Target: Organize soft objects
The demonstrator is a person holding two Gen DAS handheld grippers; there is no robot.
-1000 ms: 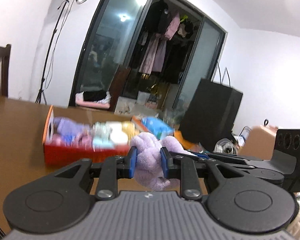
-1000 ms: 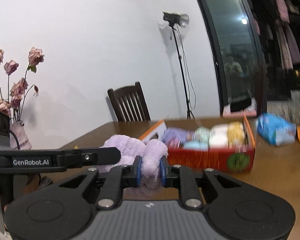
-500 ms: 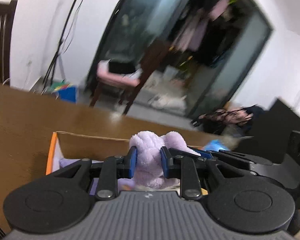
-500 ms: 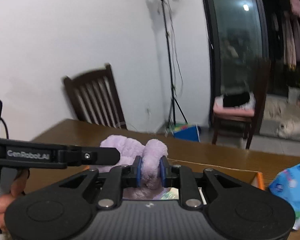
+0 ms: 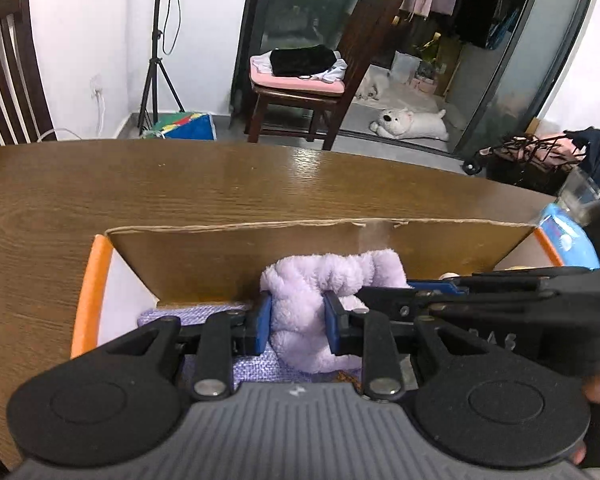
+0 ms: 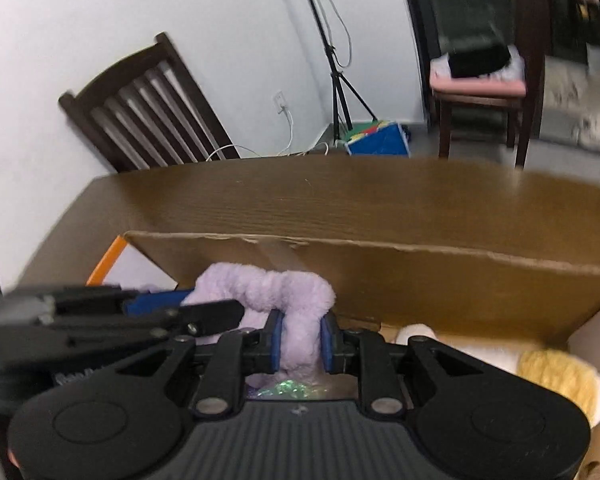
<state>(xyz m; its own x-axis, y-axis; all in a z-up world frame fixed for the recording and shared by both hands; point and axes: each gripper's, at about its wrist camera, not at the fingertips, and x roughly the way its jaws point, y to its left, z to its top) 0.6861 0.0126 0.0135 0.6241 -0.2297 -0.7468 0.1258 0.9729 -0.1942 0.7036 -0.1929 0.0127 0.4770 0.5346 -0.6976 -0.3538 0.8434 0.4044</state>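
Both grippers hold one fluffy lilac cloth (image 5: 320,280) over the open cardboard box (image 5: 260,256) with orange edges. My left gripper (image 5: 296,322) is shut on the cloth's left part. My right gripper (image 6: 300,340) is shut on the same lilac cloth (image 6: 296,300), and its fingers (image 5: 420,288) reach in from the right in the left wrist view. The cloth hangs inside the box, near its far wall. A knitted purple item (image 5: 188,312) lies under it. A yellow soft item (image 6: 560,372) and a cream one (image 6: 416,334) lie in the box's right part.
The box stands on a brown wooden table (image 5: 180,188). A blue packet (image 5: 564,236) lies just right of the box. Dark wooden chairs (image 6: 140,116) and a light stand (image 5: 156,52) stand beyond the table's far edge.
Both grippers have carried the lilac cloth forward and tipped down, from in front of the box to over and into it. Both grips stayed shut.
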